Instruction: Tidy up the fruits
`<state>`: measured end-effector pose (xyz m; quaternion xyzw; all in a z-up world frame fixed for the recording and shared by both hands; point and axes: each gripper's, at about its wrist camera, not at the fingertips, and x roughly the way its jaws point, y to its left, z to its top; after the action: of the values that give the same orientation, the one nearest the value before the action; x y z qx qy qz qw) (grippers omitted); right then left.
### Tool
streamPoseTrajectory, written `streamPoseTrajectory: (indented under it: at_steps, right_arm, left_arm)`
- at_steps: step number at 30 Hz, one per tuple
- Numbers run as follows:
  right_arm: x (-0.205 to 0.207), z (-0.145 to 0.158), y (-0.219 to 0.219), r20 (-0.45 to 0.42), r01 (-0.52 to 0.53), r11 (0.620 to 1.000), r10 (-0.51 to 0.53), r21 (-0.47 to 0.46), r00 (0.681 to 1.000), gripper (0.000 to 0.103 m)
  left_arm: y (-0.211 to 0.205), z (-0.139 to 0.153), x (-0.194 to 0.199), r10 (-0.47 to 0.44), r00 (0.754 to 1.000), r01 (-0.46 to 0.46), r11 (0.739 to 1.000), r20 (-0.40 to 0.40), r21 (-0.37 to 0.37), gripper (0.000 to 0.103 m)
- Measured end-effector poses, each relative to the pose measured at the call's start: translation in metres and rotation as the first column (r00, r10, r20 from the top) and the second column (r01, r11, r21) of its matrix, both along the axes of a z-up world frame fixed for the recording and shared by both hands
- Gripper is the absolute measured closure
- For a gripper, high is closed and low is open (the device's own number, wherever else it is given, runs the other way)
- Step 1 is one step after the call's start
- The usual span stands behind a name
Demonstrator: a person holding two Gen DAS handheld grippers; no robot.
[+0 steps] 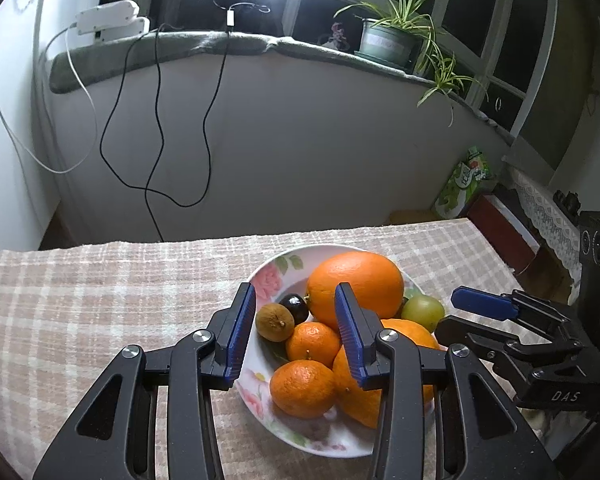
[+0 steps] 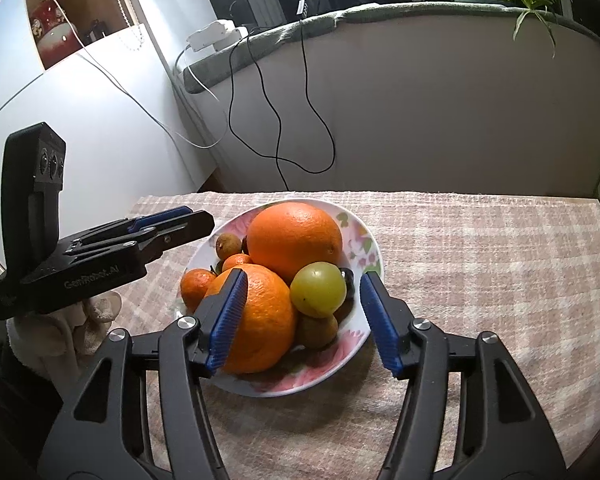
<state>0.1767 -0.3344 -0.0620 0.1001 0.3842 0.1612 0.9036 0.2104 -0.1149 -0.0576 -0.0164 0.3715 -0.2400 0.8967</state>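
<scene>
A floral white plate [image 1: 268, 280] [image 2: 360, 236] on the checked tablecloth holds two big oranges [image 1: 354, 284] [image 2: 294, 236], small mandarins [image 1: 302, 388] [image 2: 196, 286], a green fruit [image 1: 422, 312] [image 2: 318, 290], brown longans [image 1: 274, 322] [image 2: 226, 245] and a dark fruit [image 1: 295, 307]. My left gripper [image 1: 296, 336] is open above the plate's left side, empty. My right gripper [image 2: 304, 320] is open, its jaws on either side of the near orange [image 2: 256, 320] and the green fruit, holding nothing. Each gripper shows in the other's view [image 1: 484, 304] [image 2: 168, 220].
The table with the checked cloth [image 1: 100, 300] [image 2: 480, 260] ends at a white wall below a windowsill with a potted plant [image 1: 388, 38]. Black cables [image 1: 156, 120] hang down the wall. A green bag [image 1: 462, 184] and furniture stand at the right.
</scene>
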Motion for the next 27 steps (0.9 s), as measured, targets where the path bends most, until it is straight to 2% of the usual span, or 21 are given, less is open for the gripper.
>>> streamPoseTrajectory:
  at_steps: [10, 12, 14, 19, 25, 27]
  right_arm:
    - [-0.013, 0.009, 0.002, 0.021, -0.004, 1.000, 0.004, -0.005, 1.000, 0.041]
    - [-0.017, 0.011, 0.003, 0.027, -0.007, 1.000, 0.008, -0.011, 1.000, 0.040]
    - [-0.022, 0.013, 0.004, 0.036, -0.009, 1.000, 0.010, -0.020, 0.999, 0.037]
    - [-0.034, 0.018, 0.008, 0.053, -0.015, 0.999, 0.017, -0.037, 0.998, 0.037]
    - [-0.050, 0.026, 0.011, 0.079, -0.022, 0.999, 0.026, -0.048, 0.997, 0.037]
    - [-0.056, 0.029, 0.013, 0.091, -0.018, 0.998, 0.023, -0.058, 0.996, 0.034]
  left_arm:
    - [0.006, 0.013, -0.020, 0.011, 0.999, -0.011, 1.000, 0.044, 0.007, 0.063]
    - [0.006, 0.016, -0.026, 0.011, 0.999, -0.012, 1.000, 0.053, 0.006, 0.059]
    - [0.007, 0.019, -0.033, 0.011, 0.998, -0.012, 1.000, 0.067, 0.002, 0.058]
    - [0.009, 0.024, -0.049, 0.014, 0.996, -0.015, 1.000, 0.088, 0.003, 0.058]
    - [0.011, 0.031, -0.068, 0.024, 0.992, -0.026, 0.999, 0.121, 0.019, 0.050]
    - [0.013, 0.032, -0.073, 0.029, 0.991, -0.032, 0.999, 0.127, 0.022, 0.046]
